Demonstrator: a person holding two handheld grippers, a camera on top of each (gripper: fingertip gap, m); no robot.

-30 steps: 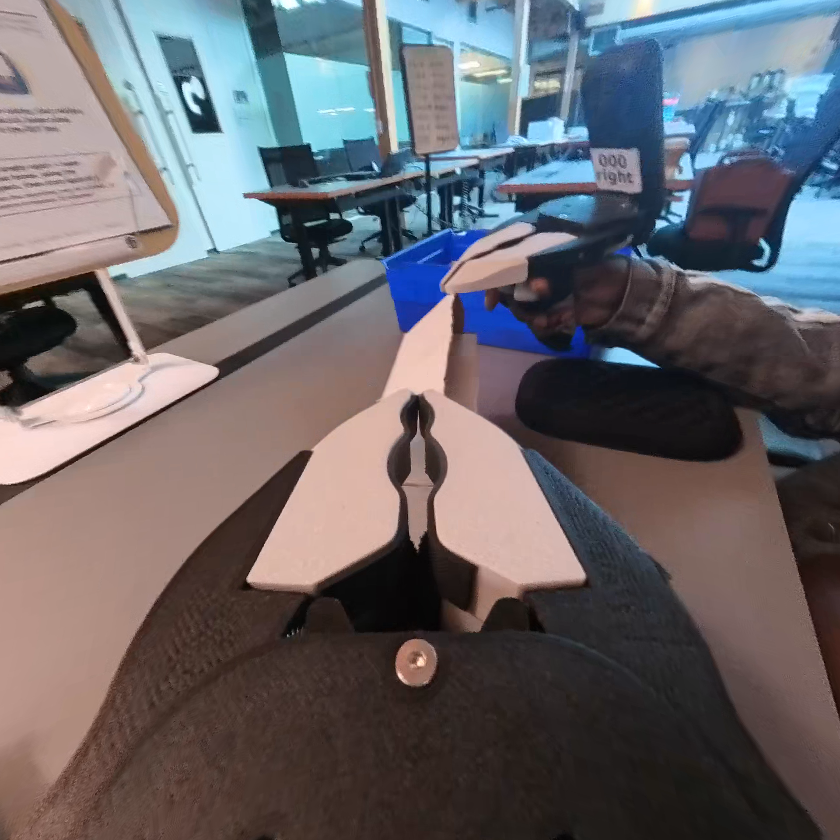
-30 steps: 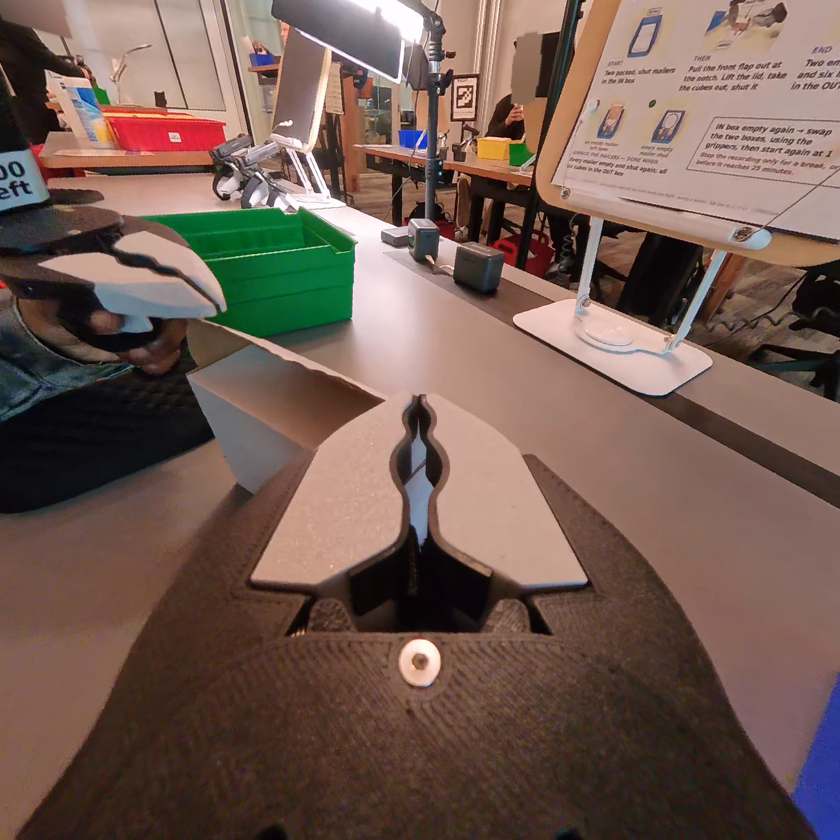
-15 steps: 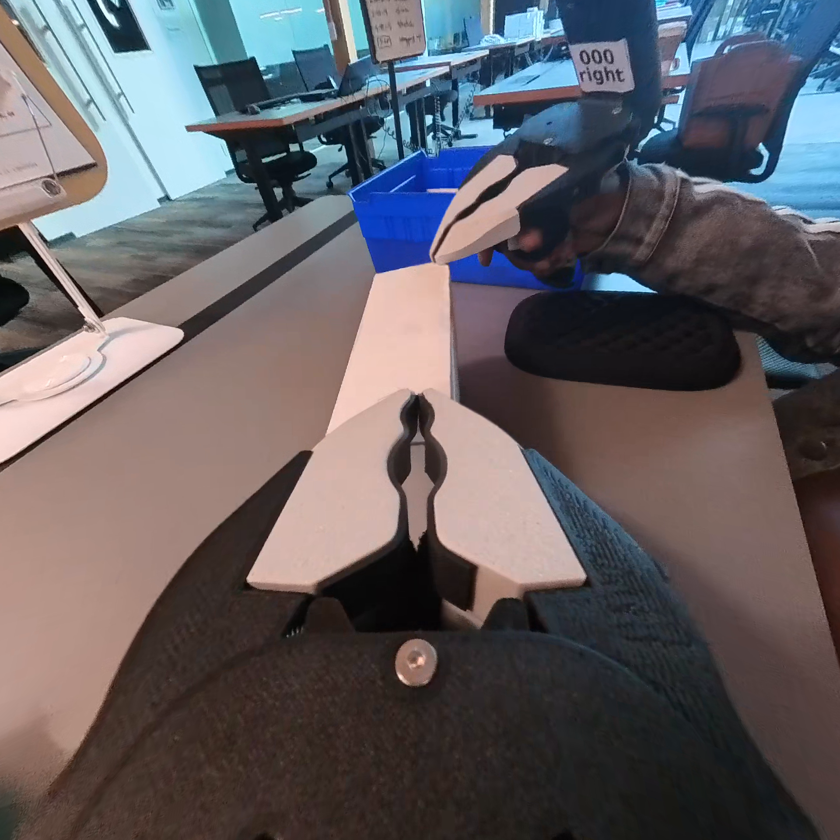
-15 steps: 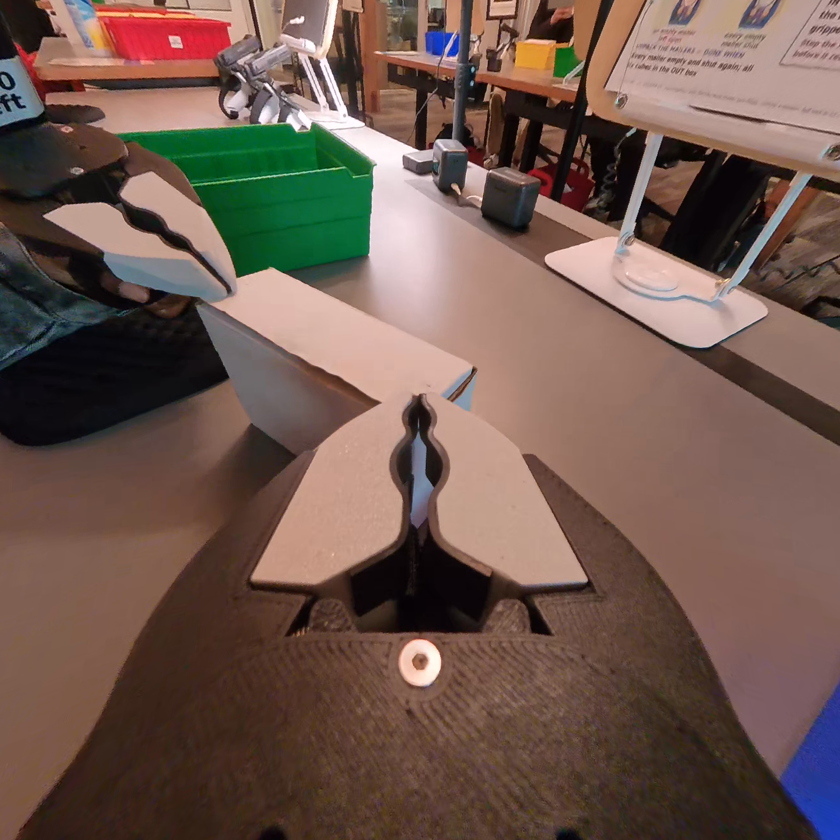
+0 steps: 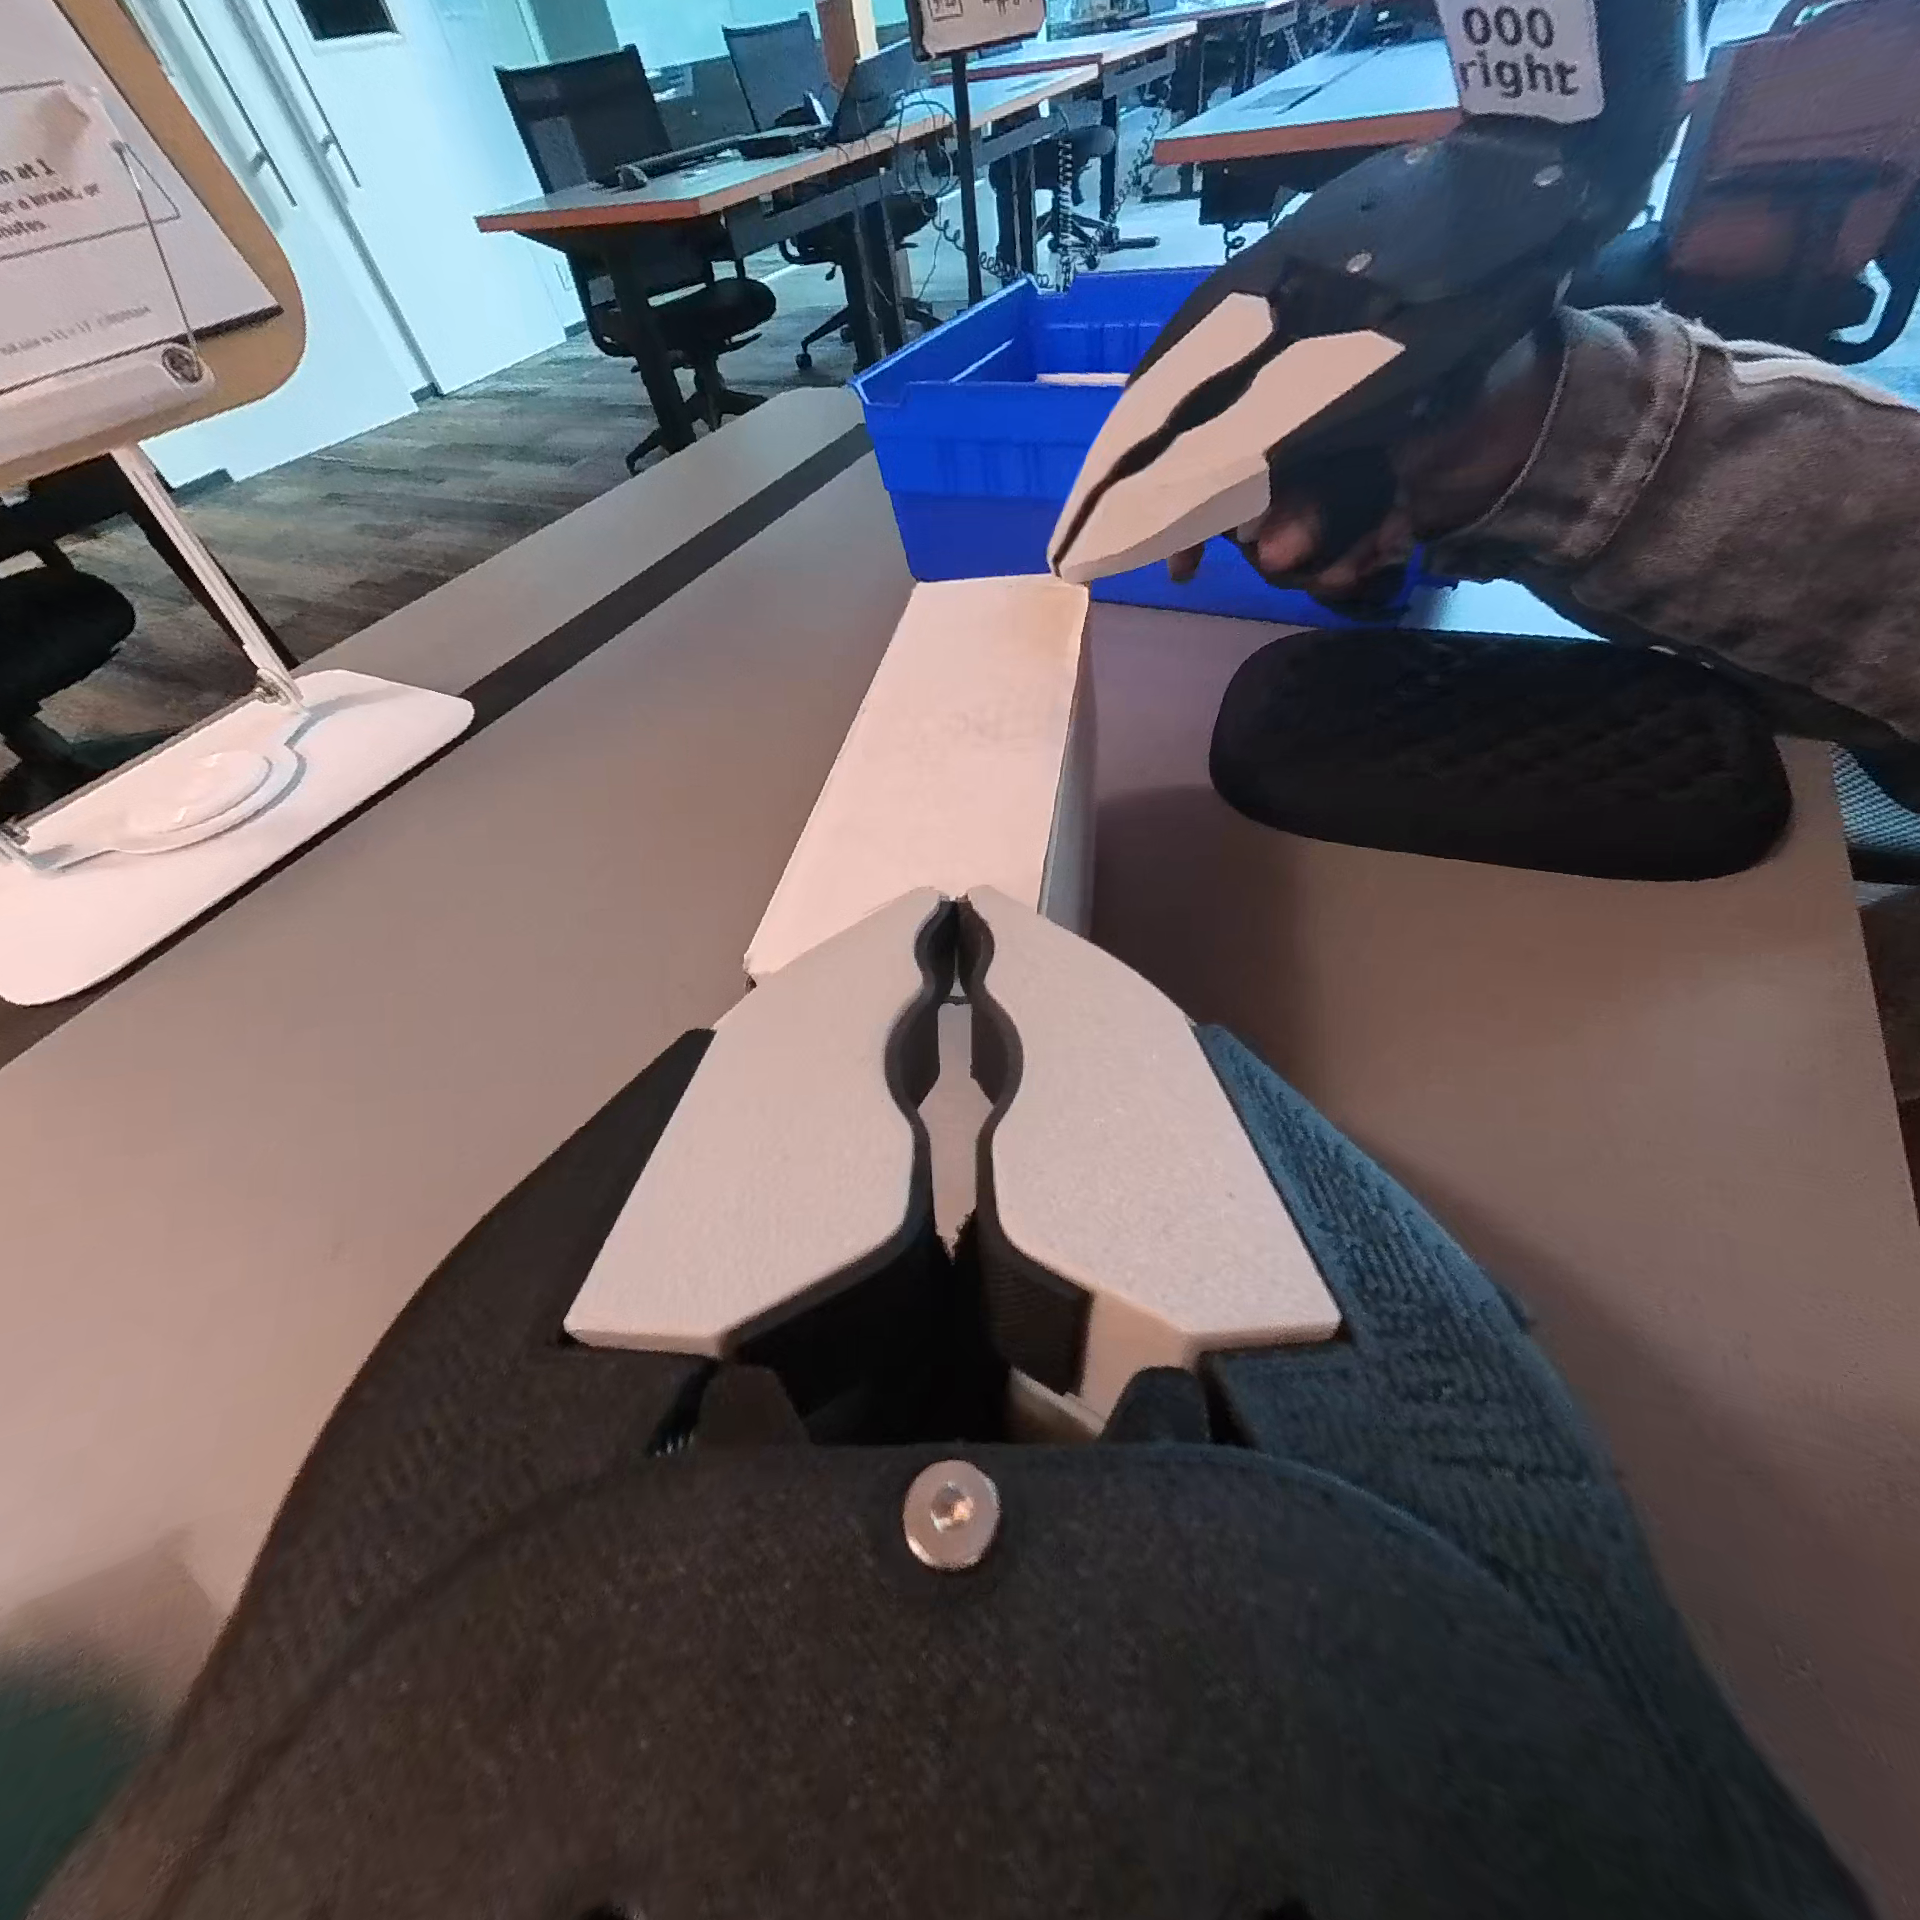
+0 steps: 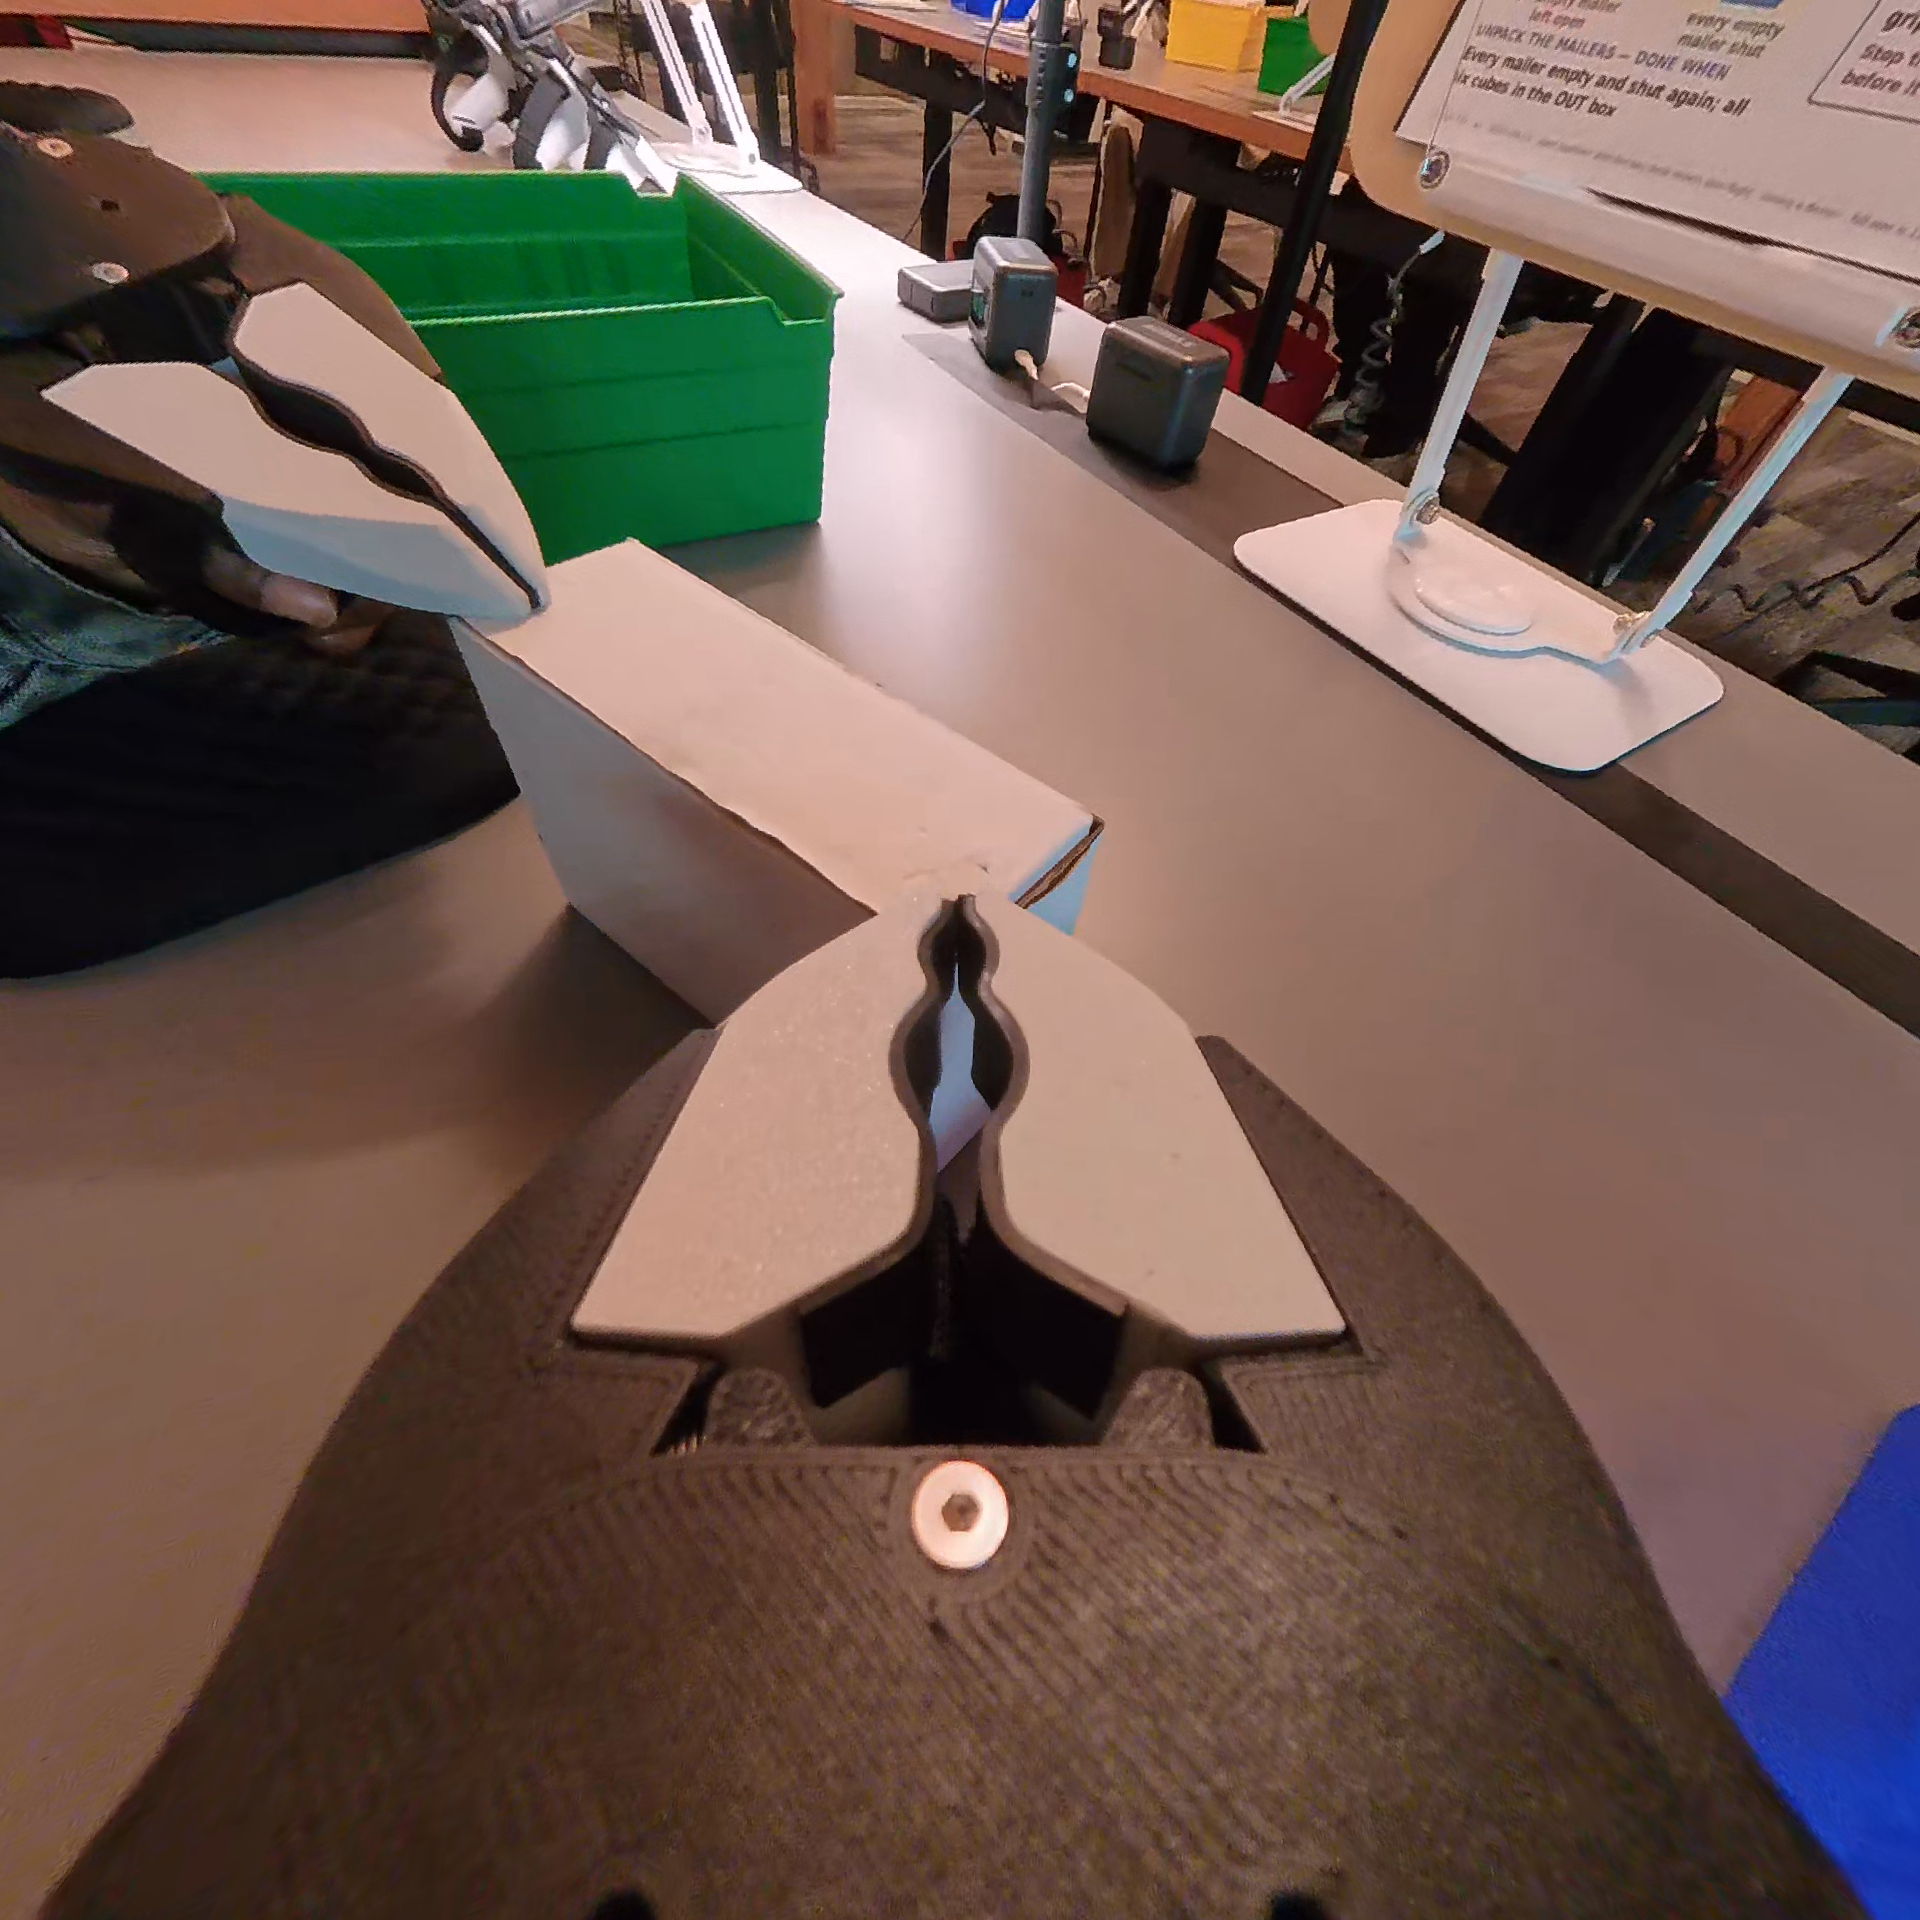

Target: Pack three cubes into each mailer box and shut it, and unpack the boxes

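A white mailer box [image 5: 966,748] lies on the grey table with its lid down flat; it also shows in the right wrist view [image 6: 779,727]. My left gripper [image 5: 954,904] is at one end of the box, shut on a white side flap of the lid. My right gripper [image 6: 966,909] is at the other end, shut on the flap there. Each gripper shows in the other's view, tip at the lid's far corner: the right gripper [image 5: 1070,561] and the left gripper [image 6: 525,608]. No cubes are visible.
A blue bin [image 5: 966,447] stands behind the box's right end, a green bin [image 6: 644,416] behind its left end. A white sign stand [image 6: 1486,644] and small grey devices [image 6: 1158,390] sit at the table's far side. Black arm pads [image 5: 1496,758] lie along the near edge. The left gripper's tips are roughly 12 cm from the right gripper's.
The raised lid has come down flat onto the box. Both grippers have tilted down with it, still shut at the two ends.
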